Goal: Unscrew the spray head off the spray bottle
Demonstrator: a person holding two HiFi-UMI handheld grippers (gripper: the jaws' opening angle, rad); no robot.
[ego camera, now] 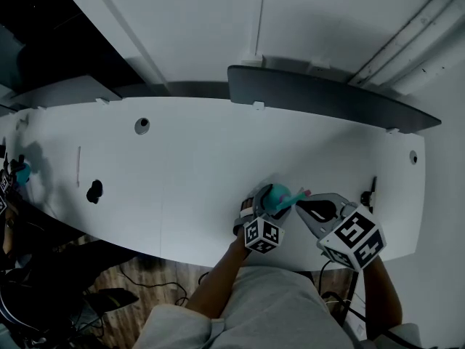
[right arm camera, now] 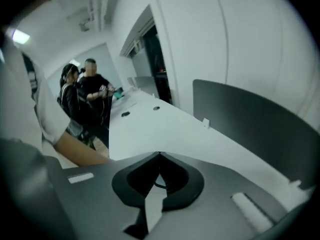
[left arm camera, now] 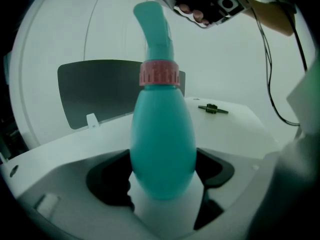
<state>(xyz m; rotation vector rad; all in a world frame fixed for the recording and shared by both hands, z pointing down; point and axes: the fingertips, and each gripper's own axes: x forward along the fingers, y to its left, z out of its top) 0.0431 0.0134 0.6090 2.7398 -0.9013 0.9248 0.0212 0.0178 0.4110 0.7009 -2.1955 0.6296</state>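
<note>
- White table (ego camera: 182, 158) runs across the head view, with a dark grey divider panel (ego camera: 320, 97) along its far edge and a round cable hole (ego camera: 142, 126) nearer the left.
- Print in view is limited to the black-and-white square patterns on the left cube (ego camera: 263, 235) and the right cube (ego camera: 354, 240). The spray bottle (left arm camera: 162, 144) shows a plain teal surface.
- A pink ribbed collar (left arm camera: 159, 74) sits on the bottle's neck, and the teal spray head (left arm camera: 152, 21) rises from it, bending slightly to the left in the left gripper view.
- The left gripper (left arm camera: 162, 181) has its jaws spread wide. The dark pads press on either side of the bottle's rounded lower body, holding it above the table near the front edge.
- The right gripper (right arm camera: 159, 156) has its jaws brought fully together, tips meeting, with nothing between them.
- In the head view the right gripper sits just beside the spray head, apart from it as far as that dim view shows.
- A small dark item (left arm camera: 212, 109) lies on the table beyond the bottle; what it is I cannot tell.
- Two people (right arm camera: 82, 91) are at the far end of the table in the right gripper view.
</note>
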